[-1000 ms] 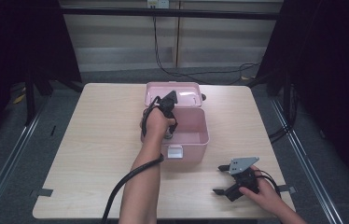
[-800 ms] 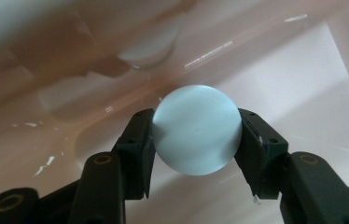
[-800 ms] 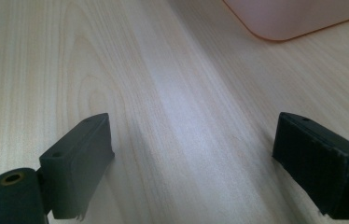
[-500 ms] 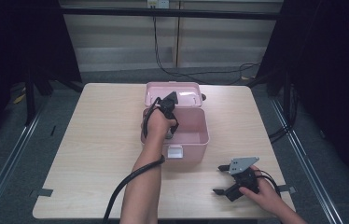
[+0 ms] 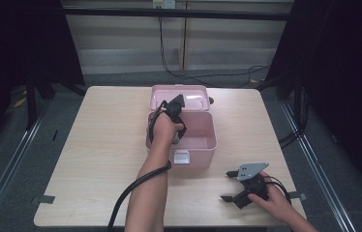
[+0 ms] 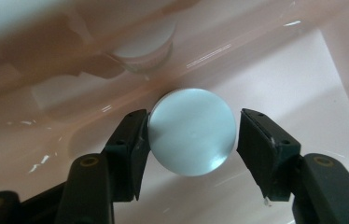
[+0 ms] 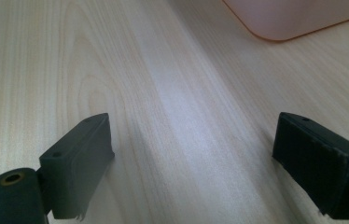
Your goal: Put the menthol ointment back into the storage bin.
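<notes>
Our left hand-held gripper point(image 6: 191, 135) reaches down into the open pink box point(image 5: 208, 145) on the bench point(image 5: 97, 159), and its jaws have just been opening. In the left gripper view a pale blue round lid point(image 6: 191, 131), most likely the top of a small jar, sits between the 2 black jaws on the box floor. The left jaw looks to be touching its edge or very nearly so, while a clear gap shows at the right jaw, so the pads no longer pinch it. We read this as the release: the jar has been set down inside the box and the grip is coming off it.

Just behind it, against the box wall, stands a second small white jar point(image 6: 147, 44) with a pinkish band, apart from the blue one.

Our right hand-held gripper point(image 5: 239, 191) rests near the front right corner of the bench with its jaws spread wide and nothing between them; in the right gripper view we see bare wood and a corner of the box point(image 7: 294, 18) ahead.

In our judgement the placing is nearly done. What remains for the left hand is to open a little more and lift straight out without nudging either jar.
</notes>
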`<state>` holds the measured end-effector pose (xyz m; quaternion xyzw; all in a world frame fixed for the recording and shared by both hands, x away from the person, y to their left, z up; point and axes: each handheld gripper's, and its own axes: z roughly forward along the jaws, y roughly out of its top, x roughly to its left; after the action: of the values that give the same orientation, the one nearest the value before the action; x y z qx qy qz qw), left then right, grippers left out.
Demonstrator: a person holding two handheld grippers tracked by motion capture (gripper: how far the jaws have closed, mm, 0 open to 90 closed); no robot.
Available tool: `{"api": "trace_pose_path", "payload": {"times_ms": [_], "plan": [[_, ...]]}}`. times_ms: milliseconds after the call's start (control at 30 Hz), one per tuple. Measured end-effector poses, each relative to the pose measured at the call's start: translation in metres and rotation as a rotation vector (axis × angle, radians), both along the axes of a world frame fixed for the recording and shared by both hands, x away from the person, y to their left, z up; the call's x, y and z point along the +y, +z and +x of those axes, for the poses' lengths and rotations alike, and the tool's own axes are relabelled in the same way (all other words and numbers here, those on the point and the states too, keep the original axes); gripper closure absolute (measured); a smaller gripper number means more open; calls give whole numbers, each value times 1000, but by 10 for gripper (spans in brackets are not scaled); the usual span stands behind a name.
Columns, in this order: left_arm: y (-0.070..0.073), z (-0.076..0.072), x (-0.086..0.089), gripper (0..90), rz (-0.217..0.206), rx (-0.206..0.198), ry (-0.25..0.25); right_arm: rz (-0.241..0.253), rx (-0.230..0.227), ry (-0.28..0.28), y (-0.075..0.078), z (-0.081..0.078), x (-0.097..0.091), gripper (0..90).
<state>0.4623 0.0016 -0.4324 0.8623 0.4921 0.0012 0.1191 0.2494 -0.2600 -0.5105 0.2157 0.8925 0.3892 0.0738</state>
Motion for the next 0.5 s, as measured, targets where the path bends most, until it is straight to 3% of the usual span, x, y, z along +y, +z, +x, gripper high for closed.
{"api": "trace_pose_path", "payload": {"times_ms": [500], "plan": [[7, -4, 6, 298, -19, 15, -2, -2, -4, 0, 0, 0, 0, 112]]}}
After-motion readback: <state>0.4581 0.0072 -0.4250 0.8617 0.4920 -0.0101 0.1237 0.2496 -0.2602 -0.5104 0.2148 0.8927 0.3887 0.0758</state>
